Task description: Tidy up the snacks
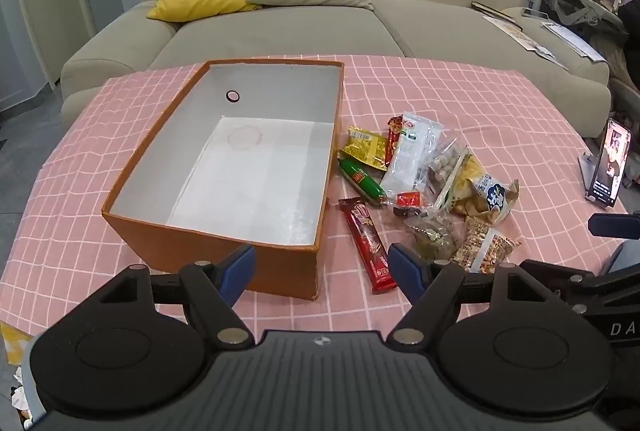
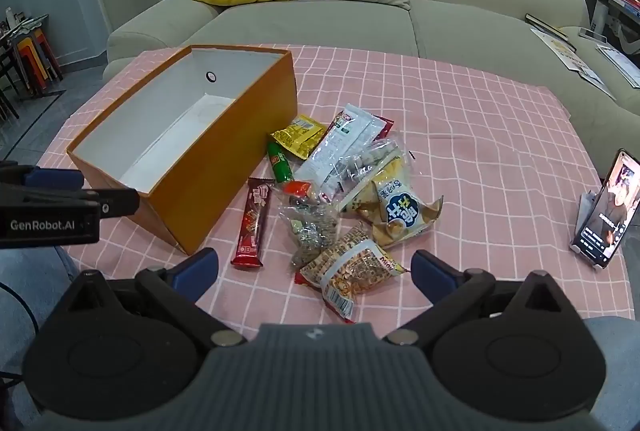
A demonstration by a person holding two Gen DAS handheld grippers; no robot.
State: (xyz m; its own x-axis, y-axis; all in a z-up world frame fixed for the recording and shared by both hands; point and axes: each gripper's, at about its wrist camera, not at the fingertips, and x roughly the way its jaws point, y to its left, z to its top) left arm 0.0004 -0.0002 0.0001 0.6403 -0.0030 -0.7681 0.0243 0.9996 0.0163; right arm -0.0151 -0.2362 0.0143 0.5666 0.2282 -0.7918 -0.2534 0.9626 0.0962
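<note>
While both grippers' fingers [image 1: 240,267] gape empty, the box [image 1: 280,267] holds nothing; every snack [image 2: 352,271] ahead of the right fingers [image 2: 432,271] awaits sorting.

**Black linkage grippers with blue-padded fingers**

The left black plastic two-finger gripper [image 1: 322,263] has a ribbed dark-grey central housing bearing a small round emblem. On either side of it sits a rounded black disc-shaped cover, and angular black link arms run forward from there, joined by silver round pivot pins. Each finger ends in a blue pad [image 1: 239,267].

The right black plastic two-finger gripper [image 2: 314,267] is built alike: ribbed grey housing, emblem, twin discs, silver pins, blue pads [image 2: 434,273]. Seen side-on from the right wrist camera, the left unit carries white "GenRobot.AI" lettering; a thin dark cable trails beneath it.
</note>
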